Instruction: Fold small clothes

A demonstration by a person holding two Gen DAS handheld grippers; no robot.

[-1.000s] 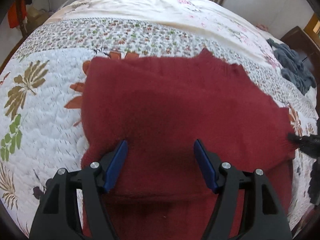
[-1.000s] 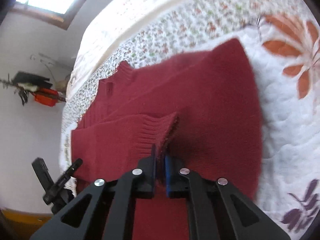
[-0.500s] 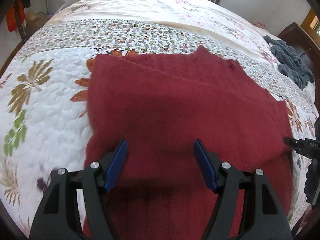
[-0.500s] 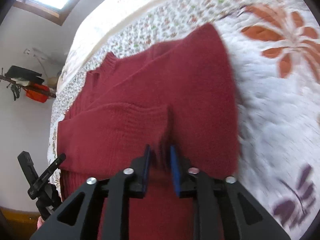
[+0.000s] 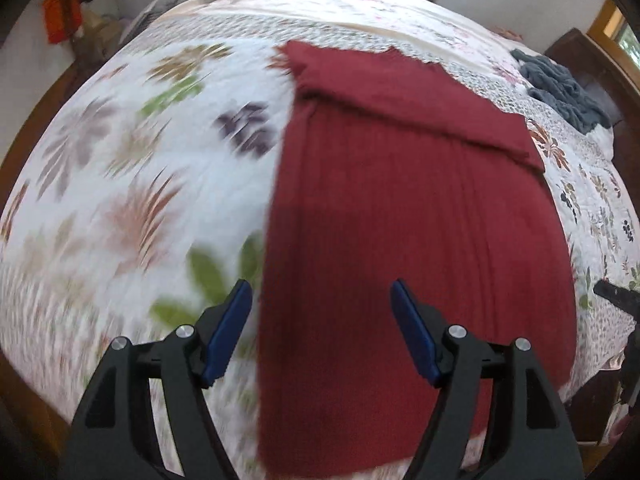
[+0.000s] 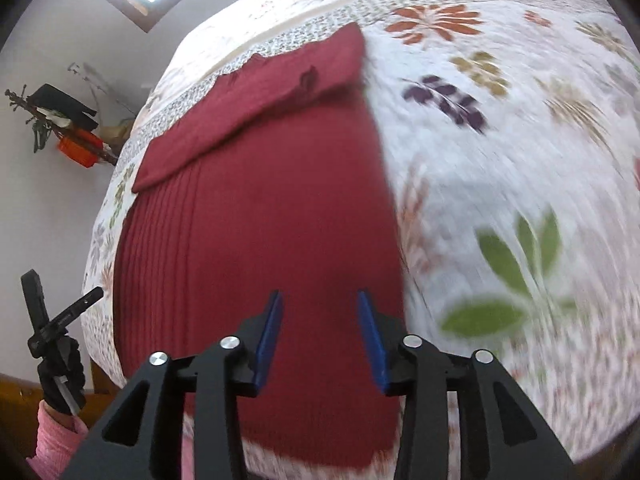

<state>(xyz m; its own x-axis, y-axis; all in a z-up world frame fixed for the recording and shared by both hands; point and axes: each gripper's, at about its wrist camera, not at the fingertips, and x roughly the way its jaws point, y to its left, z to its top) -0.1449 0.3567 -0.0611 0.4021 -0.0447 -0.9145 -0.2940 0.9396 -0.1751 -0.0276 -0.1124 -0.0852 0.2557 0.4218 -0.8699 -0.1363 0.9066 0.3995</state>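
A dark red knit sweater point(image 5: 404, 208) lies flat on the floral quilt point(image 5: 132, 168), its sleeve folded across the far end. My left gripper point(image 5: 322, 300) hangs open above the sweater's near left edge, holding nothing. The right wrist view shows the same sweater point(image 6: 256, 216) with the folded sleeve point(image 6: 256, 100) across its top. There my right gripper point(image 6: 319, 308) is open over the near right part of the sweater, nothing between its blue fingers. The left gripper also shows in the right wrist view at the left edge, held by a gloved hand point(image 6: 60, 376).
A grey-blue garment point(image 5: 560, 88) lies crumpled at the far right of the bed, near a dark wooden headboard point(image 5: 592, 64). The quilt point(image 6: 500, 168) spreads wide on the sweater's open side. A pink sleeve point(image 6: 52, 440) is at the lower left of the right wrist view.
My right gripper has opened and let go of the sleeve cuff, which now lies across the sweater. Both grippers have pulled back toward the sweater's near end.
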